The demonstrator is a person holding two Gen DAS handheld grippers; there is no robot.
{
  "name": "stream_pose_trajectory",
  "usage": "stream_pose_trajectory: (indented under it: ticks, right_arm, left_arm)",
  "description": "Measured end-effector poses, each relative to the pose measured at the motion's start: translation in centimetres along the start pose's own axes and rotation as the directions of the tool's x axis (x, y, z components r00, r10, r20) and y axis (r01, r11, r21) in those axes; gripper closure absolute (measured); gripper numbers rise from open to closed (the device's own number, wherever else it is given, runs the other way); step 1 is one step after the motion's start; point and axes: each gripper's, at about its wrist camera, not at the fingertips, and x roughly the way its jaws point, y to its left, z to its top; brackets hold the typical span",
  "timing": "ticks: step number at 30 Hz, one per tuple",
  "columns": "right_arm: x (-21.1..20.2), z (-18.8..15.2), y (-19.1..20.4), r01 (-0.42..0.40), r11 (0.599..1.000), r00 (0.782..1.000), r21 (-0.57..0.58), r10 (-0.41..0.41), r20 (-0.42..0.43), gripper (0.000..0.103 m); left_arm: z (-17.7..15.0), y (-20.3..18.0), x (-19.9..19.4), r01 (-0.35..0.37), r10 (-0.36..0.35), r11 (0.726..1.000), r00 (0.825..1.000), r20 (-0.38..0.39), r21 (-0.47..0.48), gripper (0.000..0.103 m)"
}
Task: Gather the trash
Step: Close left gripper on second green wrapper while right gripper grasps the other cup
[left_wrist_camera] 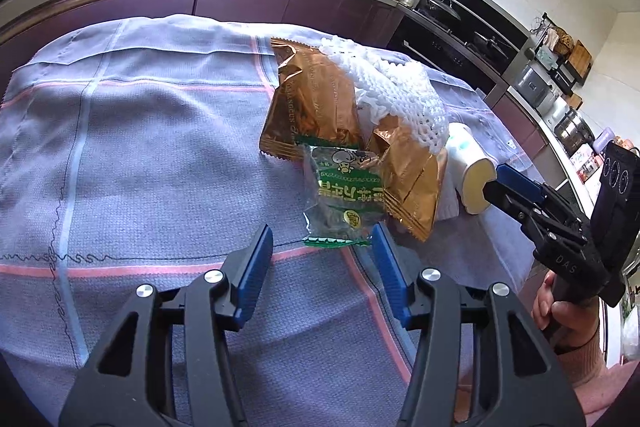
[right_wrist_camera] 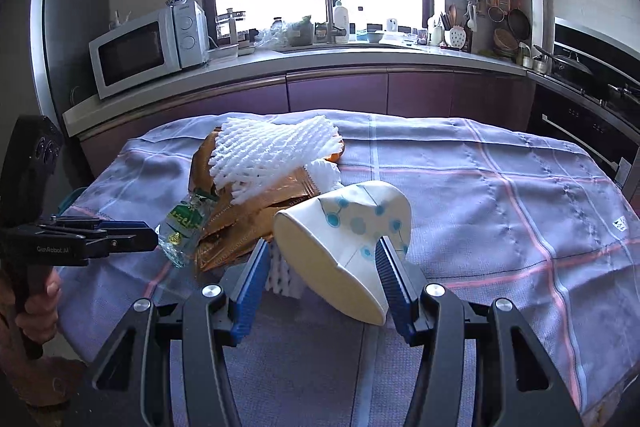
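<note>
A pile of trash lies on a table under a checked purple cloth [left_wrist_camera: 140,147]: two gold wrappers [left_wrist_camera: 316,99], a white foam net [left_wrist_camera: 400,95], a green snack wrapper [left_wrist_camera: 344,195] and a crushed paper cup with blue dots [right_wrist_camera: 344,227]. My left gripper [left_wrist_camera: 321,231] is open. The green wrapper's near edge lies between its fingertips, and the pads do not press it. My right gripper [right_wrist_camera: 322,243] is open and straddles the lying cup, one finger on each side near the rim. In the left wrist view the right gripper [left_wrist_camera: 493,179] only just reaches the cup's rim [left_wrist_camera: 476,187].
A smaller white foam piece [right_wrist_camera: 284,275] sits under the cup's near side. A kitchen counter with a microwave [right_wrist_camera: 136,51] and a sink runs behind the table, with a stove [right_wrist_camera: 592,79] at the right. A person's hands [left_wrist_camera: 560,311] hold the gripper handles.
</note>
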Motion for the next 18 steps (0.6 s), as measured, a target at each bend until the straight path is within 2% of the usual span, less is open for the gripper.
stream_pose_trajectory:
  ticks: [11, 15, 18]
  right_arm:
    - [0.3, -0.4, -1.1, 0.005, 1.0, 1.0, 0.024, -0.004, -0.011, 0.054]
    - [0.4, -0.5, -1.2, 0.0, 1.0, 1.0, 0.026, 0.001, -0.013, 0.057]
    - [0.4, -0.5, -1.2, -0.001, 1.0, 1.0, 0.027, 0.002, -0.013, 0.059]
  left_arm:
    - [1.2, -0.8, 1.7, -0.02, 0.02, 1.0, 0.998, -0.054, 0.0, 0.053]
    - [1.3, -1.0, 2.1, -0.016, 0.015, 1.0, 0.997, -0.069, -0.002, 0.069]
    - [1.0, -1.0, 2.0, -0.019, 0.018, 1.0, 0.997, -0.069, -0.005, 0.074]
